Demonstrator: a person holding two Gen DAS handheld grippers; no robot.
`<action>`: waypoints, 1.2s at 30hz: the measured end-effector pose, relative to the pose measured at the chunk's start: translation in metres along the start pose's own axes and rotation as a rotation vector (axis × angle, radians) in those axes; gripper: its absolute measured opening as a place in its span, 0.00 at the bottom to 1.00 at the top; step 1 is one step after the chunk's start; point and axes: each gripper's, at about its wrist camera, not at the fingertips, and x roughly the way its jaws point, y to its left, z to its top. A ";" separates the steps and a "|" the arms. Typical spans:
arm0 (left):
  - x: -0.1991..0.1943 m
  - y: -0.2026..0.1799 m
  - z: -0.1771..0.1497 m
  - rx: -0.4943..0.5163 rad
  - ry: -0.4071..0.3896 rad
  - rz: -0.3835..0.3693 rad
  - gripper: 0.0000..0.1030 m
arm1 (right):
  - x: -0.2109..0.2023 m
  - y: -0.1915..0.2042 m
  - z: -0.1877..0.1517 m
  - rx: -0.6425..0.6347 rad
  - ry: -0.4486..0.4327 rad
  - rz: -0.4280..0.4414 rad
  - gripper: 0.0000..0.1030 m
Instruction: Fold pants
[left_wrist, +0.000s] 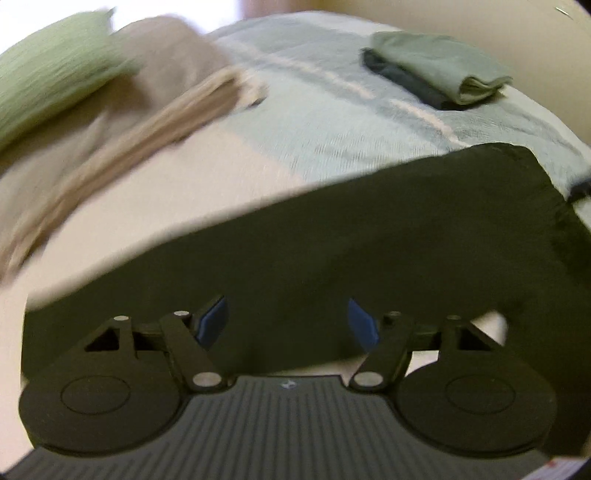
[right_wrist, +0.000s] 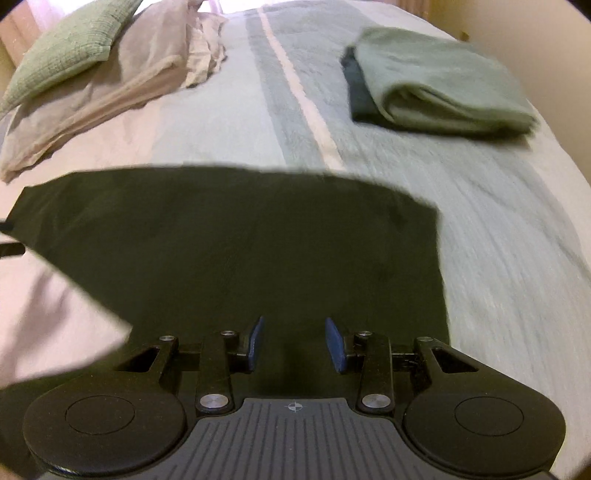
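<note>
Pants: dark pants (right_wrist: 236, 240) lie spread flat on the bed (right_wrist: 498, 240), a broad dark sheet with straight edges, directly under and ahead of both grippers.
Left gripper: the left gripper (left_wrist: 288, 321) hangs over the near part of the pants (left_wrist: 369, 251), tilted downward; its blue pads (left_wrist: 212, 319) stand wide apart, nothing pinched, only dark cloth seen behind the gap.
Left view, lay of the cloth: the pants run from lower left up to the right, their far corner ending on the striped cover; a strip of pale bed (left_wrist: 229, 177) shows beyond the upper edge.
Right gripper: the right gripper (right_wrist: 293, 345) points down at the pants too; its pads (right_wrist: 334, 345) sit partly spread with a clear gap, empty, no fabric caught between them.
Right view, lay of the cloth: the fingers sit over the near right part of the pants, the right edge falling just right of the gripper, the left end tapering off toward the left border.
Folded pile: a green folded cloth (right_wrist: 443, 85) on a dark one lies at the far right, well apart from the pants.
Pillows: a green pillow (right_wrist: 66, 51) rests on beige pillows (right_wrist: 122, 85) at the far left.
Sharpness: both views are smeared, the left more.
</note>
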 end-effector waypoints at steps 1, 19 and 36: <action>0.018 0.010 0.010 0.058 -0.024 -0.017 0.66 | 0.014 0.000 0.014 -0.031 -0.017 0.001 0.33; 0.156 0.095 0.041 0.372 0.148 -0.192 0.58 | 0.176 -0.010 0.115 -0.235 0.161 0.205 0.48; -0.050 0.011 -0.044 0.162 -0.121 0.144 0.08 | -0.040 0.068 -0.014 -0.715 -0.319 -0.019 0.08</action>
